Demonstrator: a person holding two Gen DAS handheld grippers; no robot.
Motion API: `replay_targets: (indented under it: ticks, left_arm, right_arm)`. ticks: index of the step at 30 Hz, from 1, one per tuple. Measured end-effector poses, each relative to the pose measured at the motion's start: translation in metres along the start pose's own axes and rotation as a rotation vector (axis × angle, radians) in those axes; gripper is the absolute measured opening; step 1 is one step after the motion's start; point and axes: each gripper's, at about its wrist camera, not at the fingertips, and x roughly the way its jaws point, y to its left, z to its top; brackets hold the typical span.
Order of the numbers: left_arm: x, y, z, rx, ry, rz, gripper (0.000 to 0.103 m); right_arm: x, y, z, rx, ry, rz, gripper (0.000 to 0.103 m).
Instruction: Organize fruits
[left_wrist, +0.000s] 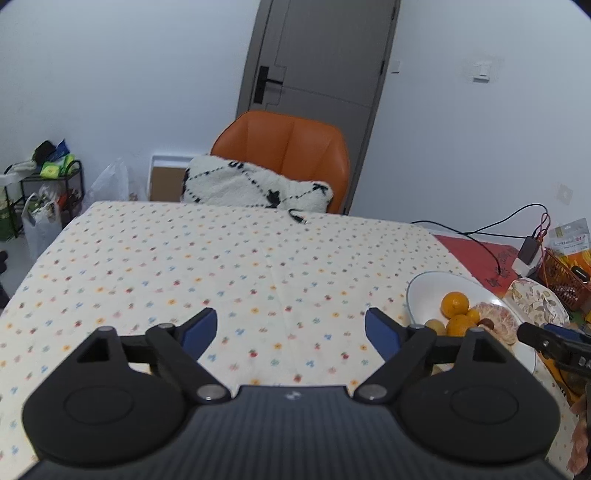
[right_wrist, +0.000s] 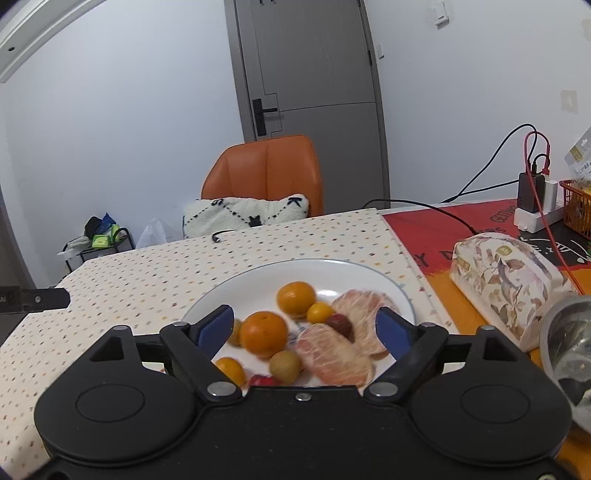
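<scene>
Both tongs gape wide with nothing between their blue pads. Right tongs (right_wrist: 304, 325) hang low over the near side of a white plate (right_wrist: 236, 284); left tongs (left_wrist: 291, 330) hover over bare flower-dotted tablecloth (left_wrist: 184, 258), the plate (left_wrist: 428, 288) just off to their right. That cloth stretches unoccupied to the tabletop's far edge, where only a black cable end (left_wrist: 297, 217) lies, in front of an orange chair (left_wrist: 284, 147) holding a white cushion (left_wrist: 251, 184).

On the plate sit two mandarins (right_wrist: 264, 332), two smaller yellow-orange fruits (right_wrist: 319, 312), a tan round fruit (right_wrist: 284, 365), peeled pinkish pomelo segments (right_wrist: 332, 356) with a dark red fruit (right_wrist: 340, 324) touching them, and another small orange fruit (right_wrist: 229, 369) at the near rim. All lie close together, somewhat blurred.

Right of the plate, past the cloth's edge, a floral tissue pack (right_wrist: 506, 280) rests on a red mat (right_wrist: 424, 225), with a power strip (right_wrist: 535, 218) and orange basket (right_wrist: 576, 206) beyond.
</scene>
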Motion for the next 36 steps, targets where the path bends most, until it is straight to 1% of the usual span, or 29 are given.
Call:
replay_targets:
  ticks: [3, 8, 13, 19, 21, 23, 26, 27, 28, 36]
  left_arm:
    - [-0.013, 0.004, -0.002, 0.000, -0.014, -0.003, 0.086]
    - [-0.033, 0.009, -0.004, -0.005, -0.023, -0.008, 0.094]
    - [-0.057, 0.012, -0.004, -0.003, -0.061, -0.012, 0.103]
    - [-0.084, 0.015, -0.002, 0.011, -0.091, -0.025, 0.103]
    - [-0.093, 0.017, -0.002, 0.005, -0.103, -0.031, 0.103]
    - [-0.103, 0.016, -0.002, 0.015, -0.120, -0.023, 0.103]
    - [-0.117, 0.015, 0.000, 0.040, -0.127, -0.012, 0.103]
    - [-0.123, 0.017, 0.001, 0.042, -0.132, -0.016, 0.103]
    - [-0.128, 0.017, 0.003, 0.044, -0.136, -0.016, 0.103]
    - [-0.168, 0.019, 0.010, 0.064, -0.162, 0.016, 0.103]
  right_arm:
    - [-0.012, 0.007, -0.001, 0.007, -0.003, 0.011, 0.093]
    - [-0.033, 0.020, -0.002, 0.003, -0.015, 0.020, 0.103]
    - [-0.051, 0.031, -0.001, -0.017, -0.024, 0.026, 0.103]
    - [-0.078, 0.043, 0.002, -0.023, -0.043, 0.032, 0.103]
    - [-0.082, 0.044, 0.002, -0.021, -0.046, 0.034, 0.103]
    - [-0.090, 0.047, 0.003, -0.022, -0.048, 0.036, 0.103]
    - [-0.101, 0.051, 0.007, -0.026, -0.051, 0.052, 0.103]
    - [-0.110, 0.055, 0.010, -0.030, -0.059, 0.065, 0.103]
    - [-0.110, 0.055, 0.010, -0.030, -0.059, 0.065, 0.103]
    - [-0.140, 0.070, 0.024, -0.050, -0.074, 0.099, 0.103]
